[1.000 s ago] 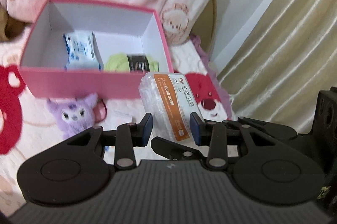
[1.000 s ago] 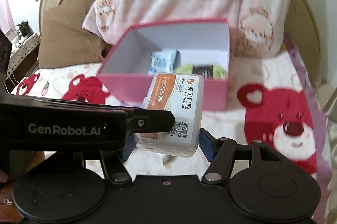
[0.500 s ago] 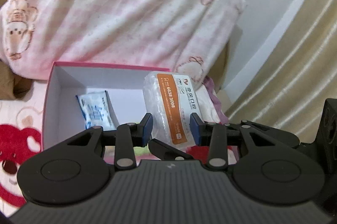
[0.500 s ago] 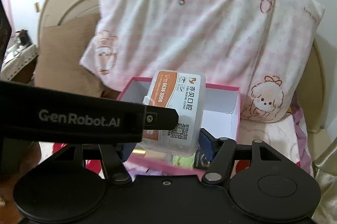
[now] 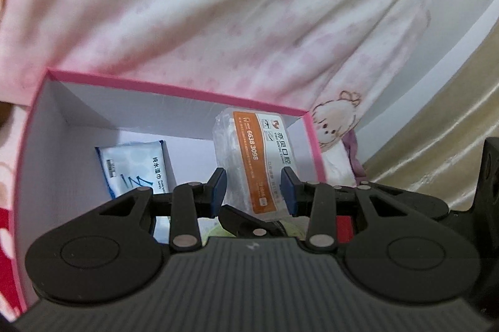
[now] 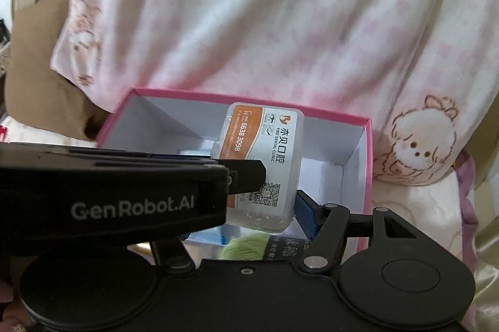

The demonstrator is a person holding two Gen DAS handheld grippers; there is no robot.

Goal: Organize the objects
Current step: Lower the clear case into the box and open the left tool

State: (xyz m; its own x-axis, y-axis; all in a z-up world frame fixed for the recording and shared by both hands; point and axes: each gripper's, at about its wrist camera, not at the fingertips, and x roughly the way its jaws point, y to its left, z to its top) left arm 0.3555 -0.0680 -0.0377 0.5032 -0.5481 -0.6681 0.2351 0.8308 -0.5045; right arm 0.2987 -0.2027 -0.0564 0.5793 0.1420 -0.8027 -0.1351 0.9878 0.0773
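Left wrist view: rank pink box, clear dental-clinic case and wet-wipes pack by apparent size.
1. pink box, clearly largest.
2. clear dental-clinic case, though it is nearer the camera.
3. wet-wipes pack, partly hidden behind the left gripper, so unsure.

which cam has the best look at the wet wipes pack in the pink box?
Left wrist. The wet wipes pack lies on the pink box floor, label readable, lower end behind the left gripper. The right wrist view shows only blue slivers of it, hidden by the left gripper body and plastic case.

I see the clear plastic case [image 5: 253, 163] with its orange-and-white label upright over the open pink box [image 5: 174, 89], above the wipes packet [image 5: 134, 168] and green yarn [image 6: 246, 247] inside.
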